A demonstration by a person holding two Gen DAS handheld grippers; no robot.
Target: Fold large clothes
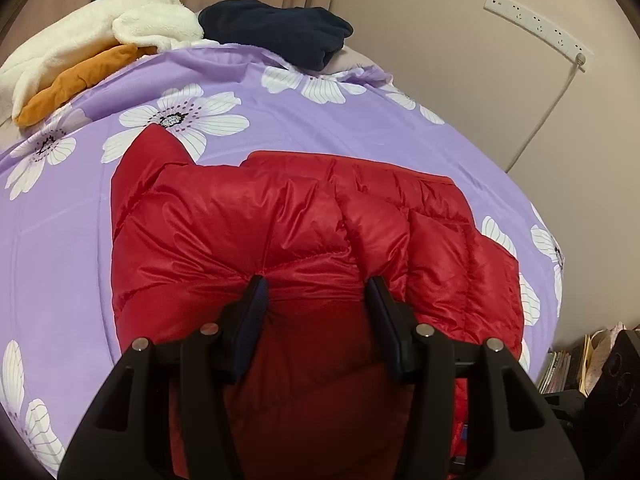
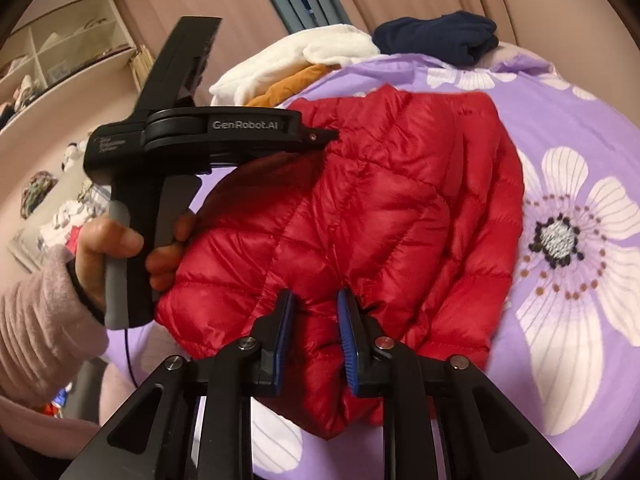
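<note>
A red quilted down jacket (image 1: pixel 288 216) lies bunched on the purple flowered bedspread (image 1: pixel 304 120). My left gripper (image 1: pixel 316 284) has its jaws pressed into a thick fold of the jacket's near edge, pinching it. It also shows in the right wrist view (image 2: pixel 316 136), held by a hand at the jacket's left side. My right gripper (image 2: pixel 316 300) has its blue-padded jaws closed on a fold of the red jacket (image 2: pixel 400 200) at its near edge.
A white fleece (image 1: pixel 100 32), an orange garment (image 1: pixel 76 84) and a dark navy garment (image 1: pixel 280 32) lie at the bed's far end. A wall with a socket strip (image 1: pixel 536 24) and cable is right. Shelves (image 2: pixel 60 52) stand left of the bed.
</note>
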